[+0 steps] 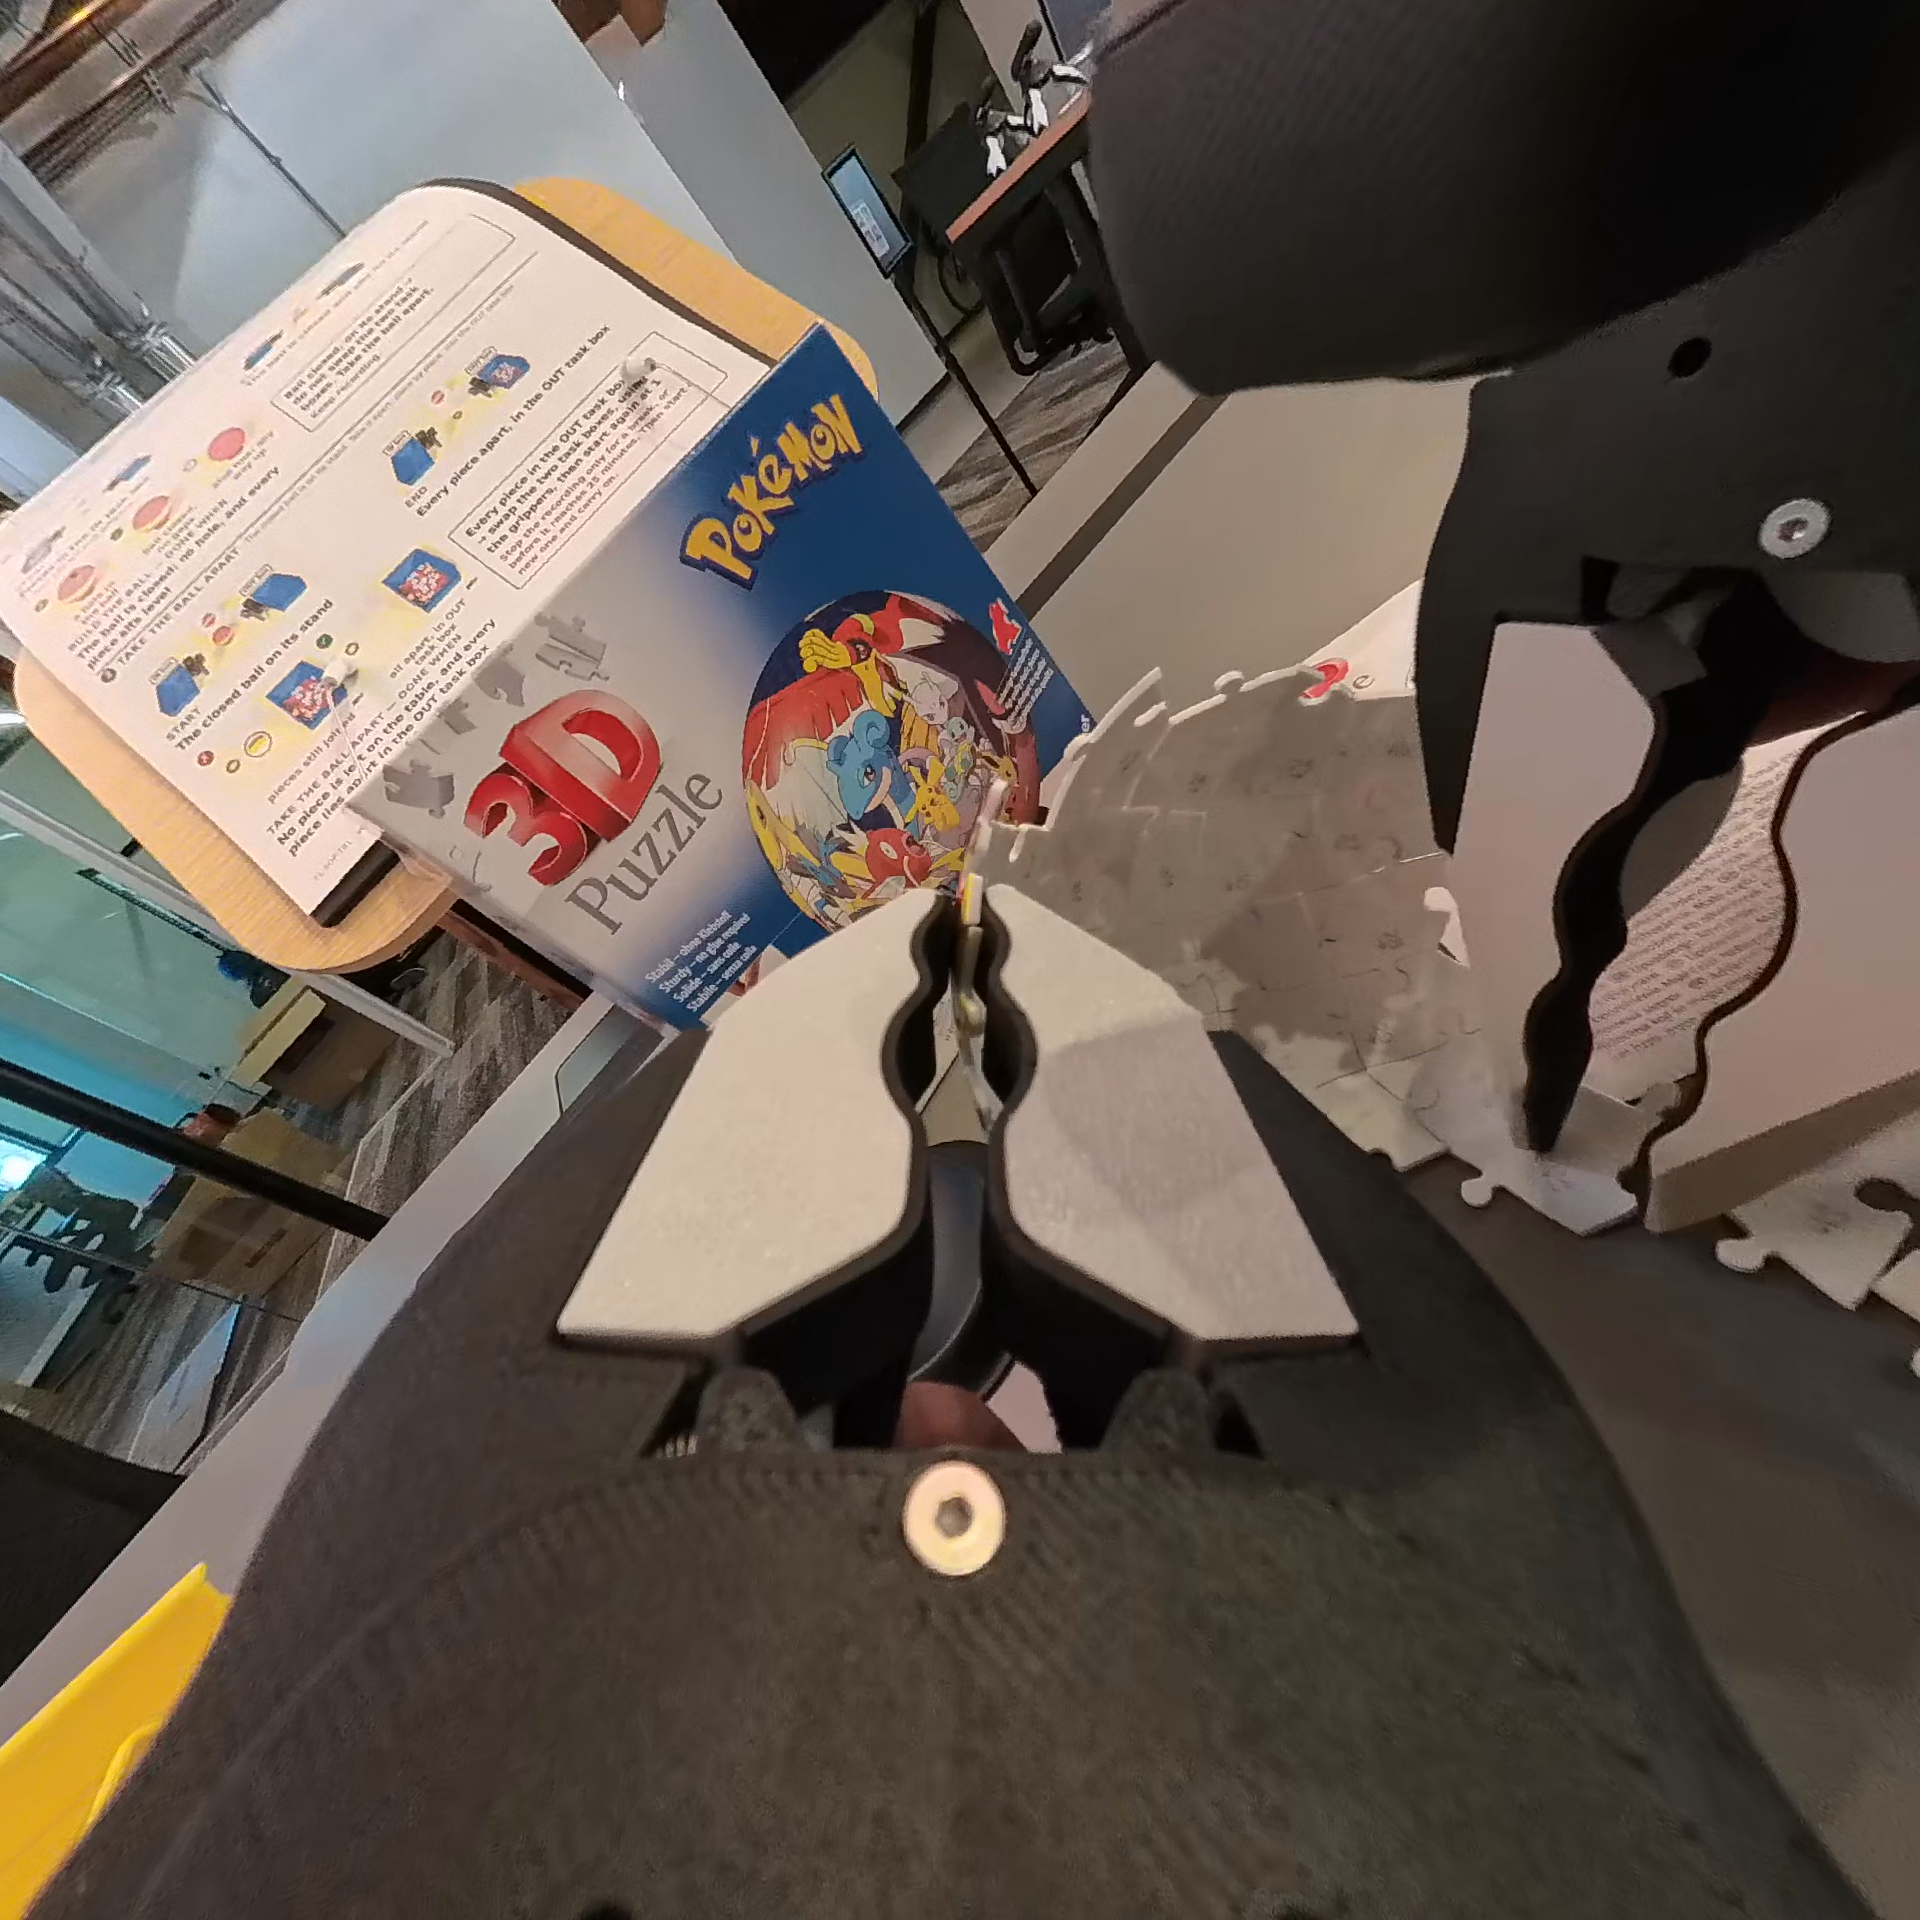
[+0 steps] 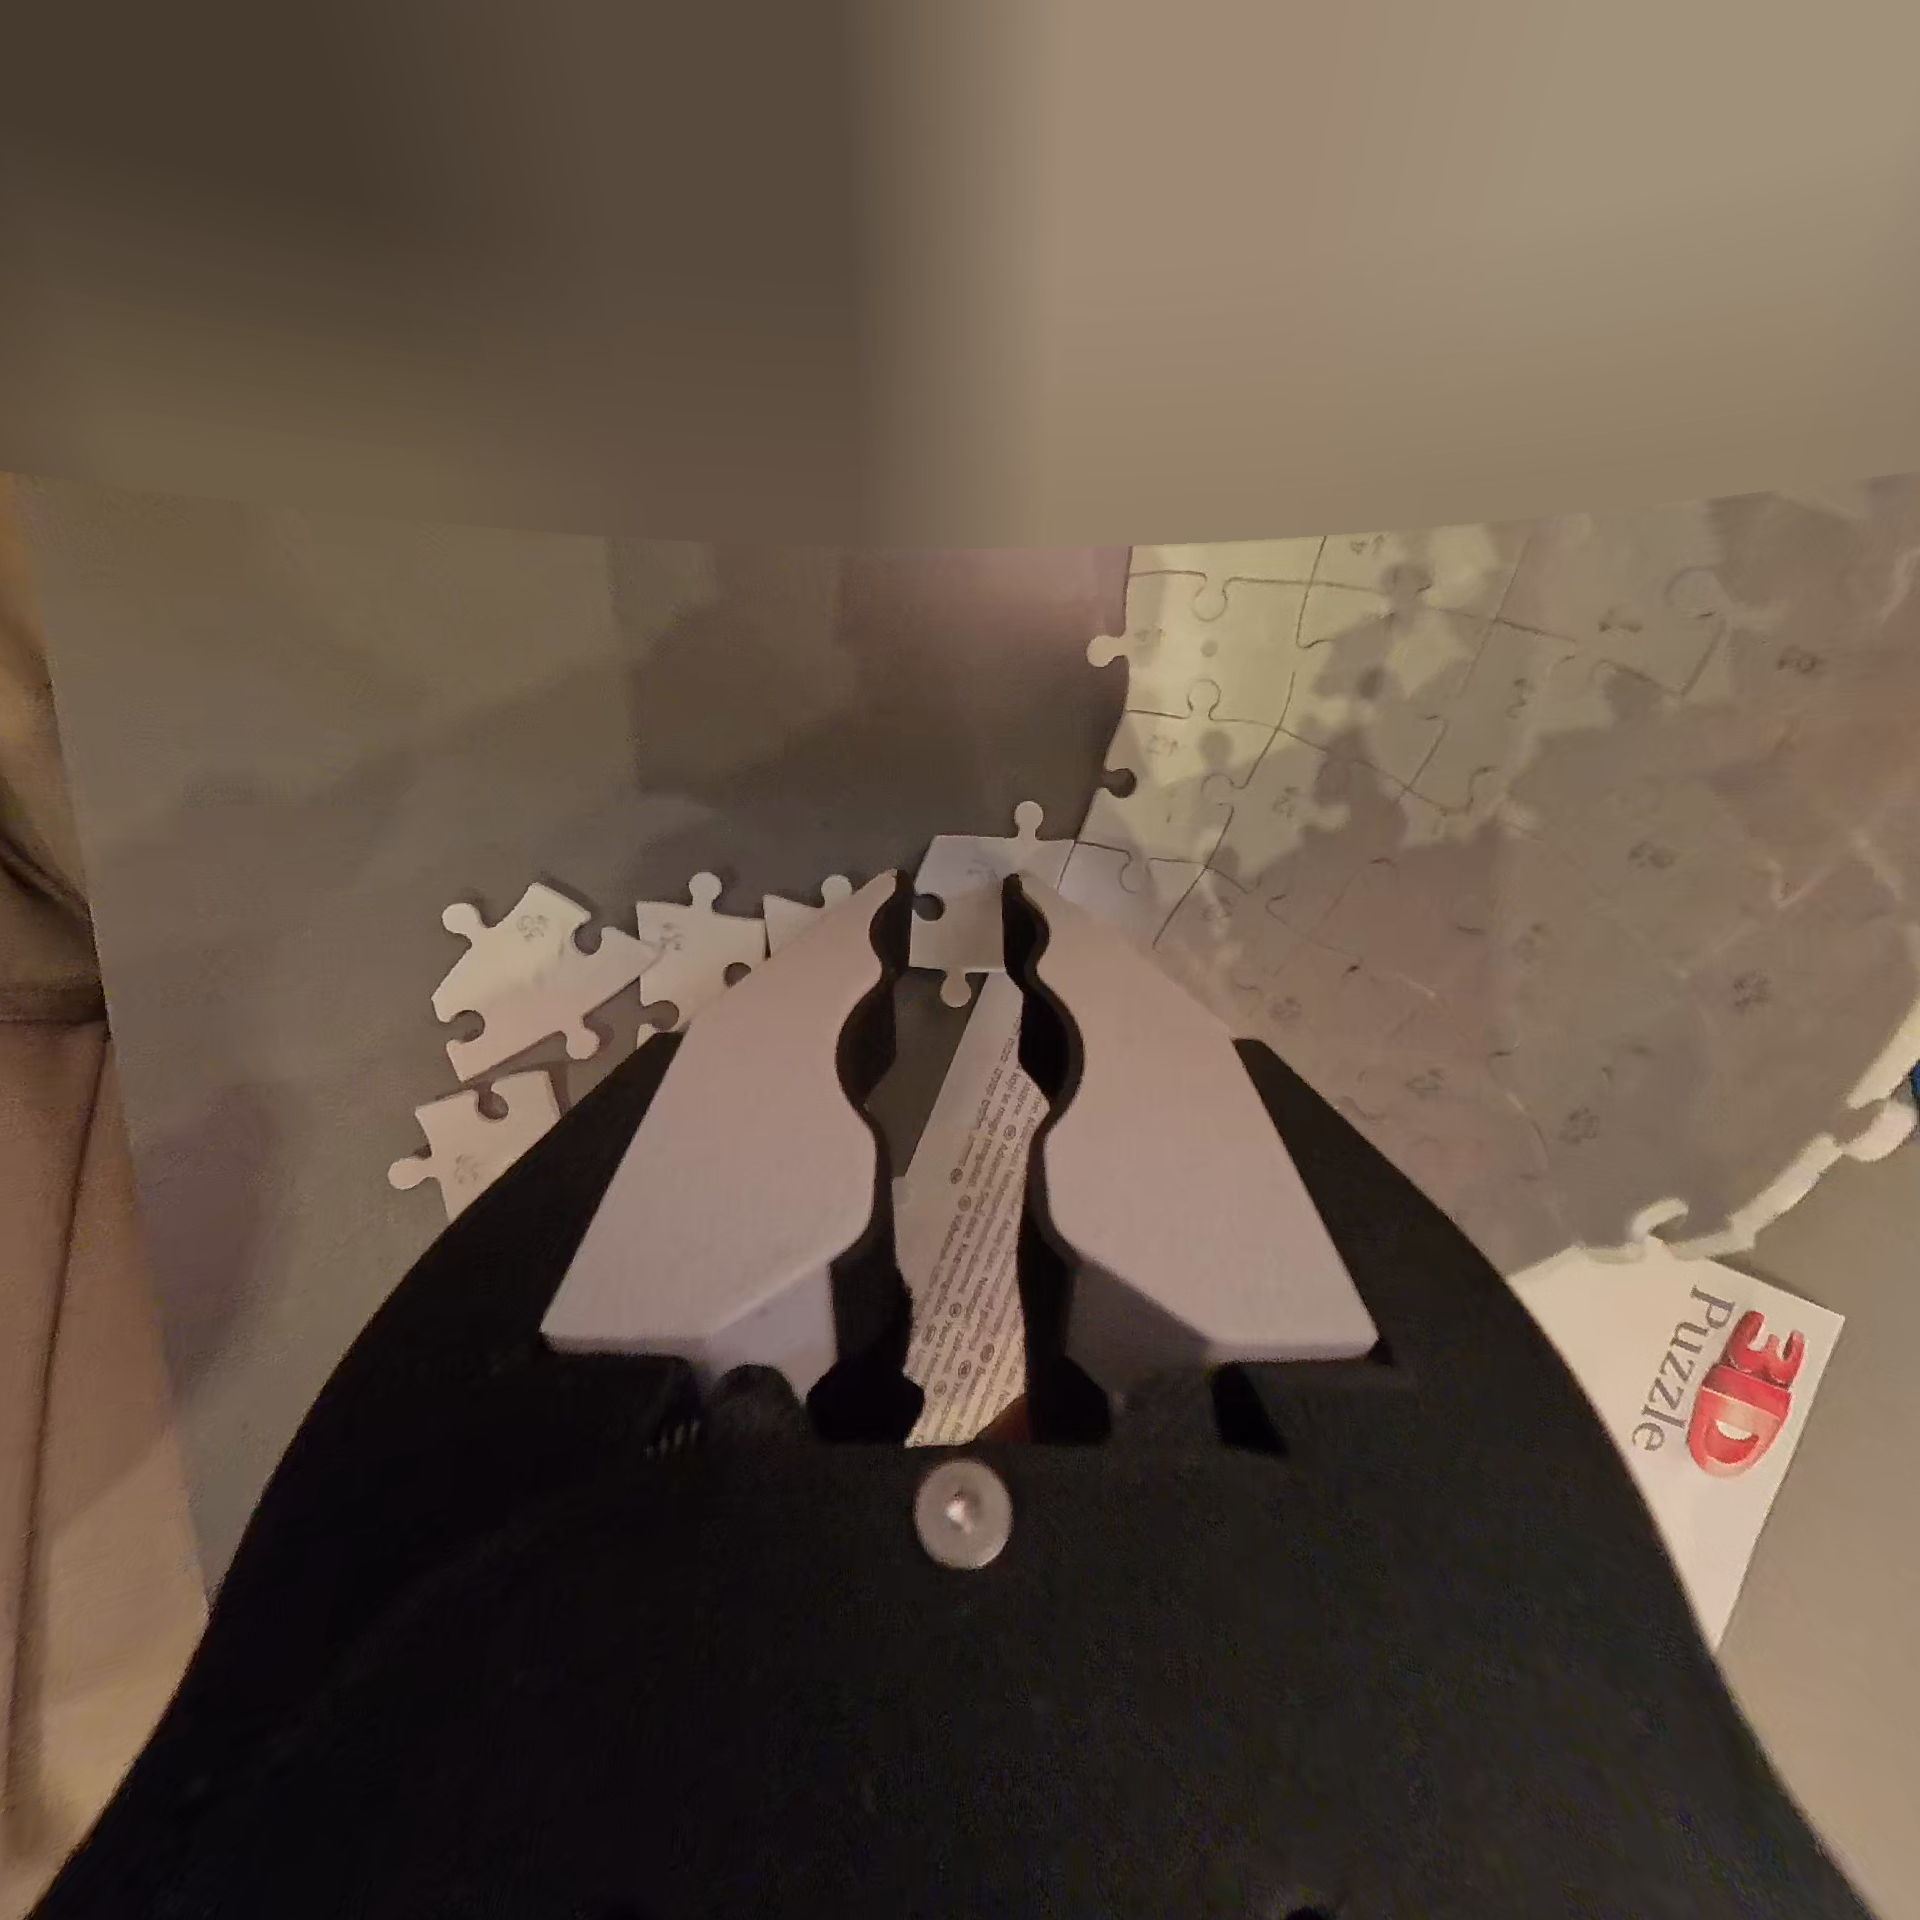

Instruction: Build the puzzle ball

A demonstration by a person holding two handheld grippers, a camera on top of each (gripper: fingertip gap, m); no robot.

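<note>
- The left claw [image 1: 961, 914], at the centre of the left wrist view, is clenched on the rim of the half-built puzzle ball [image 1: 1278, 883], a white curved shell of joined pieces seen from its inner side, right of centre.
- The right claw [image 2: 956, 883] points down at a loose piece [image 2: 961, 925] lying on the counter [image 2: 312, 748]. Its jaws stand slightly apart on either side of the piece, and it cannot be told whether they already grip it.
- More loose pieces [image 2: 540, 966] lie just left of that claw; a printed leaflet [image 2: 1704, 1455] lies under the shell at lower right.
- The puzzle box [image 1: 727, 707] stands behind the shell, left of centre in the left wrist view, with an instruction sheet [image 1: 343, 499] beyond it.
- The step in hand is probably picking up the next piece. It should go well if the right claw closes squarely across the piece's flat body, not on a tab, and lifts straight up so its neighbours stay put.
- The left claw should hold the shell steady without squeezing harder, since the thin rim could flex or joints could pop.
- The right gripper hangs steeply tilted over the counter; the left lies low, reaching forward.
</note>
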